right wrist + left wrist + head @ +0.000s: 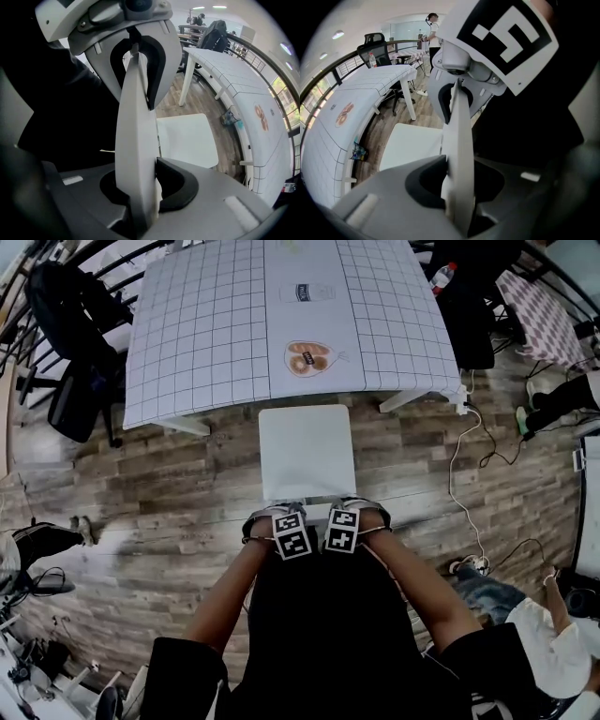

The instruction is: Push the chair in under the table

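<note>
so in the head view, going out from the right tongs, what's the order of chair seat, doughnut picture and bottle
1. chair seat, directly ahead of the right tongs, which clamp the backrest
2. doughnut picture, on the table near its front edge, middle
3. bottle, by the table's far right edge

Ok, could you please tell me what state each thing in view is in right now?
chair: upright, seat still out in front of the table, not under it.
left gripper: shut on the top edge of the chair's backrest.
right gripper: shut on the same backrest edge.
table: standing, covered by a grid cloth.
bottle: upright on the table.
</note>
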Demonstrator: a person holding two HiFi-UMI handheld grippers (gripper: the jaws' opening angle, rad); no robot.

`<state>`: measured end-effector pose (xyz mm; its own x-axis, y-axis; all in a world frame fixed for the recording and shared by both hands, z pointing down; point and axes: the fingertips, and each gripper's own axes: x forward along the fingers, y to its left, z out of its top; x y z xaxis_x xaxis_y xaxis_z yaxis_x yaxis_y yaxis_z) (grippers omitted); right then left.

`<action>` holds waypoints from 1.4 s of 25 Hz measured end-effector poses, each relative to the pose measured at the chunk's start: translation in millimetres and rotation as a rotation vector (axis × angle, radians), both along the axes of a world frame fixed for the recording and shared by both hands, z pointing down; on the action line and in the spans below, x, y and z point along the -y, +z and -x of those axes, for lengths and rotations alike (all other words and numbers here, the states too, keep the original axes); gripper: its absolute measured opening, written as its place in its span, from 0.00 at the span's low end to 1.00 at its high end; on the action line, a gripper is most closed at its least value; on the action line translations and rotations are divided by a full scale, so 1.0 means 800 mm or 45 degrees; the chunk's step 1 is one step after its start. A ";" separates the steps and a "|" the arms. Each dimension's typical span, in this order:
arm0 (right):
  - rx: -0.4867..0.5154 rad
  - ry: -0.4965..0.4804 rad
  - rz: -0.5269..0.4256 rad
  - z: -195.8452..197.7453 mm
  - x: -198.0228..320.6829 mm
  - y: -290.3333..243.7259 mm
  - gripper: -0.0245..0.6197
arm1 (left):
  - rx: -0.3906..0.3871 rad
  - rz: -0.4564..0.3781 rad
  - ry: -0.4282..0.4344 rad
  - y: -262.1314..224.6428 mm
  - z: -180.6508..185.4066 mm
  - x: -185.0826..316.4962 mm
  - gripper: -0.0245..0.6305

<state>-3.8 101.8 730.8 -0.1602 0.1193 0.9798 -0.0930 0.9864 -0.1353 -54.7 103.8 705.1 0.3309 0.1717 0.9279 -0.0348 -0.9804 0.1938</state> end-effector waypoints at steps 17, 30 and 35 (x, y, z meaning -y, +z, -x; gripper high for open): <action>-0.013 0.021 -0.049 0.000 0.093 0.003 0.18 | -0.002 -0.020 0.051 0.004 0.001 0.093 0.19; -0.001 -0.052 -0.063 -0.023 0.179 0.000 0.18 | 0.007 -0.023 0.010 0.000 -0.022 0.175 0.18; 0.020 -0.085 -0.075 -0.026 0.216 -0.010 0.18 | 0.013 0.009 -0.010 -0.009 -0.026 0.211 0.19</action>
